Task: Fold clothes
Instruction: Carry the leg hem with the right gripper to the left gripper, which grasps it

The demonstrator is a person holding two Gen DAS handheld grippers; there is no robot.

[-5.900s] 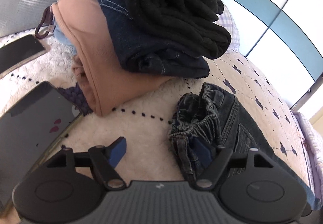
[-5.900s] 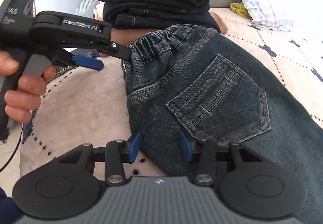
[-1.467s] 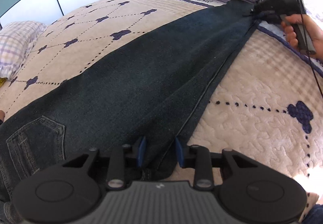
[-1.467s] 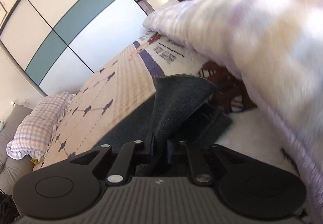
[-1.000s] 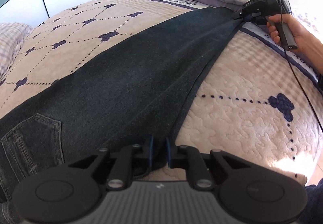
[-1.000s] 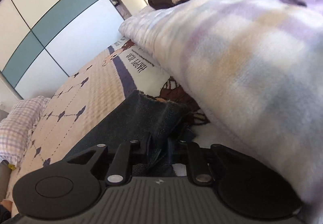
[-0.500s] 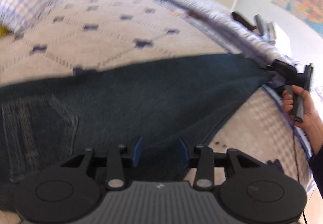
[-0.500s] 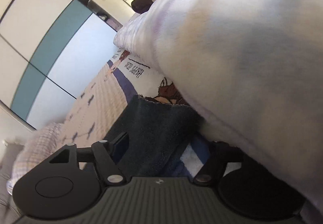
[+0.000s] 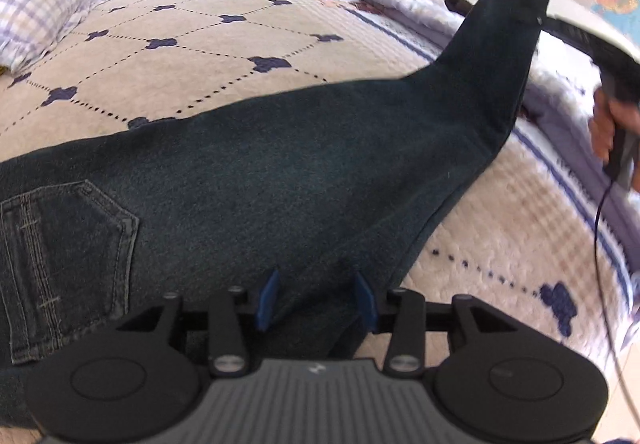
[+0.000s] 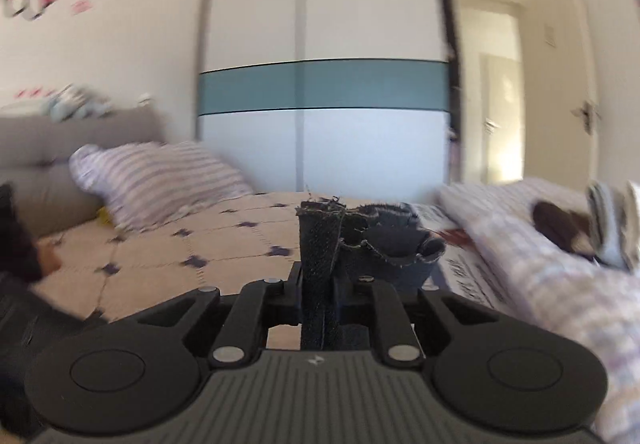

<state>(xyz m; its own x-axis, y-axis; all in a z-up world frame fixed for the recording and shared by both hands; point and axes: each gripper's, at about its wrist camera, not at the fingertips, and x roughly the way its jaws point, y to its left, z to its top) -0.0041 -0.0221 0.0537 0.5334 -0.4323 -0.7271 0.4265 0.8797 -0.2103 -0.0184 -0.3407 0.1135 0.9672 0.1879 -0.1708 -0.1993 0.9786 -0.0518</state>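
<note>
Gripping the frayed hem of dark blue denim jeans [image 9: 304, 164], the right claw [image 10: 320, 284], nearly level, has just closed; the left claw [image 9: 316, 300], angled downward over the quilted bed [image 9: 200, 56], stands part-open astride the cloth, having just widened.

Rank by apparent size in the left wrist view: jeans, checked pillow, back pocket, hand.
1. jeans
2. back pocket
3. checked pillow, partly cropped and farther off, so unsure against the pocket
4. hand, blurred

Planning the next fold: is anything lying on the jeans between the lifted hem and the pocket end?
Nothing visible. The jeans lie bare on the bed; only the left gripper sits over their near edge.
</note>
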